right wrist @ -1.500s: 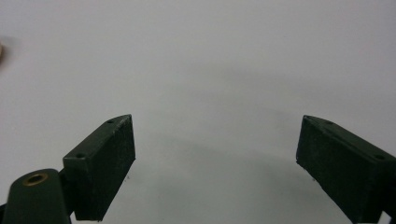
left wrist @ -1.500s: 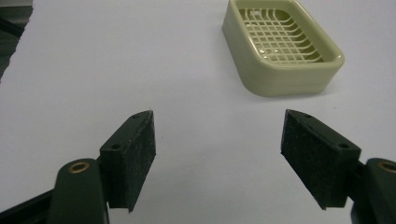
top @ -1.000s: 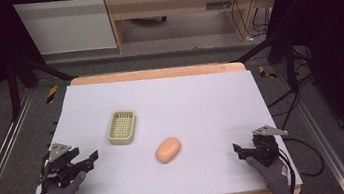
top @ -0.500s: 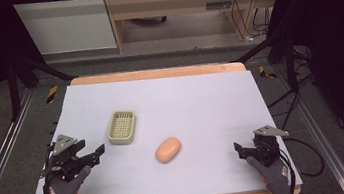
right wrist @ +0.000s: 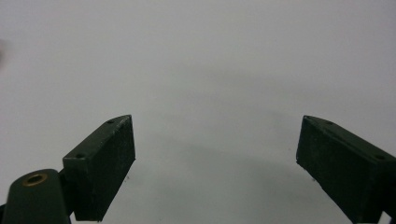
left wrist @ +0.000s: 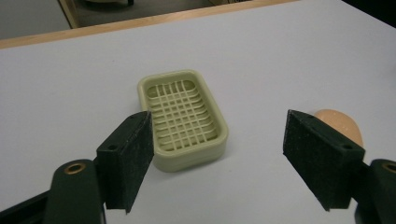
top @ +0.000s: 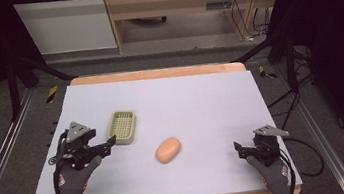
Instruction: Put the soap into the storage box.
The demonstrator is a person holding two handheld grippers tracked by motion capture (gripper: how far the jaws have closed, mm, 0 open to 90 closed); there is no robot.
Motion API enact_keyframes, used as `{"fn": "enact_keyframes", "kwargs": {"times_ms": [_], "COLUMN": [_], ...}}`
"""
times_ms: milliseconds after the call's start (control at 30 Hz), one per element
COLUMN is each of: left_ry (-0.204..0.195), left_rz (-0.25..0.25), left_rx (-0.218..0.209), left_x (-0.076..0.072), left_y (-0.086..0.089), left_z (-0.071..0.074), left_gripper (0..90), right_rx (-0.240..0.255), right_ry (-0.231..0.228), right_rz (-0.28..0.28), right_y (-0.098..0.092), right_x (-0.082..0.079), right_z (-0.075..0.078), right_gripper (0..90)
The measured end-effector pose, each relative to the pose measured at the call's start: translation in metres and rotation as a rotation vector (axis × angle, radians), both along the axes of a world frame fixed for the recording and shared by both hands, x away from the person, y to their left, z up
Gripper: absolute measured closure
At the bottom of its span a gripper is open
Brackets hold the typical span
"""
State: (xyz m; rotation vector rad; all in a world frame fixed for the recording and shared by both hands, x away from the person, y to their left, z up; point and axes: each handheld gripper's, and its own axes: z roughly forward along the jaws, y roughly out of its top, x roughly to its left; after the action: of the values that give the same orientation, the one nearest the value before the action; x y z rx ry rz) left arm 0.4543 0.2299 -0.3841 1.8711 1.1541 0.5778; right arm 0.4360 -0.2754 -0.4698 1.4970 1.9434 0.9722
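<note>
A pale green soap dish (top: 122, 127) with a grid floor lies left of the table's middle, empty. An orange oval soap bar (top: 168, 149) rests on the mat to its right and nearer me. My left gripper (top: 107, 145) is open just short of the dish, lifted off the mat, jaws aimed at it. In the left gripper view the soap dish (left wrist: 183, 115) sits beyond the wide-apart jaws of the left gripper (left wrist: 219, 163), and the soap bar (left wrist: 342, 125) peeks past the right jaw. My right gripper (top: 241, 149) rests open near the front right; its jaws (right wrist: 215, 170) frame bare mat.
A white mat (top: 195, 99) covers the wooden table (top: 157, 73). Cables (top: 308, 149) trail off the right edge. Shelving and cupboards stand behind the table.
My left gripper has risen and moved forward and right toward the soap dish. The right gripper has stayed put.
</note>
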Motion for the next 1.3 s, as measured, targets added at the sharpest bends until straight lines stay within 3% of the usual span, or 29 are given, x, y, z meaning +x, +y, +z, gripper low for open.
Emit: {"fn": "enact_keyframes", "kwargs": {"times_ms": [200,367,1033,1300], "left_ry": [-0.006,0.007,0.033,0.038], "left_rz": [-0.027,-0.058,-0.119,-0.154], "left_rx": [0.043,0.053,0.048,0.077], "left_x": [0.006,0.009,0.02,0.022], "left_y": [-0.024,-0.038,-0.069,-0.086], "left_z": [-0.003,-0.006,-0.008,-0.011], "left_gripper": [24.0,24.2,24.5,24.2], "right_rx": [0.003,0.003,-0.003,-0.001], "right_ry": [-0.007,-0.007,-0.001,0.002], "right_rz": [-0.002,-0.007,-0.007,-0.005], "right_y": [-0.001,0.001,0.002,0.002], "right_x": [0.0,0.001,0.002,0.002], "right_z": [0.0,0.0,0.0,-0.001], "right_gripper": [11.8,11.8,11.5,11.5]}}
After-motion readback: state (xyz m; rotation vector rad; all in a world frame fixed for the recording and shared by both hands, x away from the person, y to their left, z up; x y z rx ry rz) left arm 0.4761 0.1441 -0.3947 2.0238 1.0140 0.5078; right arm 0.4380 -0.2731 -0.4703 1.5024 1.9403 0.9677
